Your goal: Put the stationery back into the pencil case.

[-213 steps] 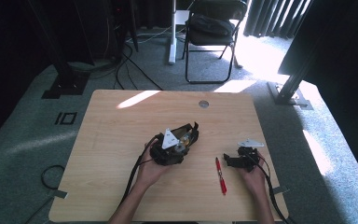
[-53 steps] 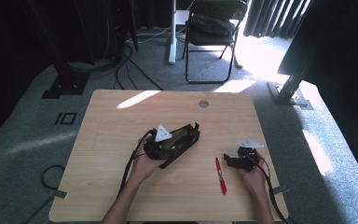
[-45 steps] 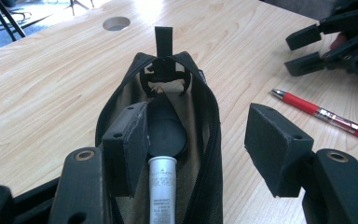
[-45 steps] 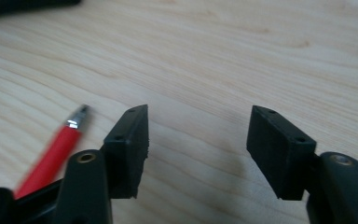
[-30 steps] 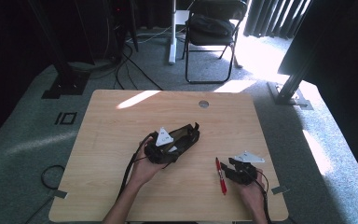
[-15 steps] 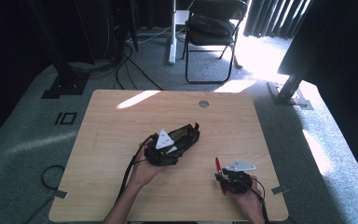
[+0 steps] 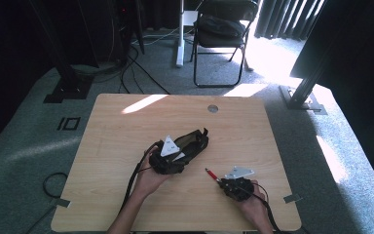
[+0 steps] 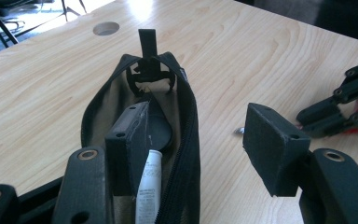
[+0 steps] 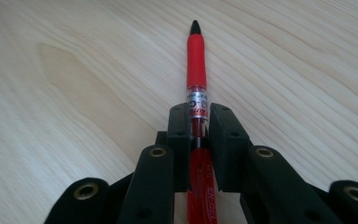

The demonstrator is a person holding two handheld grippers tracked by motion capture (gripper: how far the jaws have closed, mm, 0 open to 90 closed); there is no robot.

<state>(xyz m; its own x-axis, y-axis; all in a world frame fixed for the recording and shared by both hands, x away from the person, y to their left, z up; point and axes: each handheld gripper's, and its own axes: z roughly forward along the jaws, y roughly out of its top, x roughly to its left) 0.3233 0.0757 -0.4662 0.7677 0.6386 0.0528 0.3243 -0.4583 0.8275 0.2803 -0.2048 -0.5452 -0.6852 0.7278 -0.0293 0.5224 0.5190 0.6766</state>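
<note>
black fabric pouch [image 8: 168, 140], unzipped, lies mid-table [image 7: 126, 126] with a white tube [image 8: 149, 186] and a dark round thing inside. left gripper [image 8: 200, 149] stands apart, one jaw inside the pouch, the other outside it. right gripper [image 9: 199, 135] has just closed and is clamped on the red pen [image 9: 196, 60], near the table's front right.

Both forearms are bare, with no sleeve showing beside the wooden table [image 7: 126, 126]. The left gripper [image 8: 196, 154] and right gripper [image 9: 200, 140] are matte black, with blocky square pads, linkage arms fastened by brass-ringed rivets and small screw holes. Each carries a pale grey three-cornered plate, and a black cable trails toward the table's near edge.
</note>
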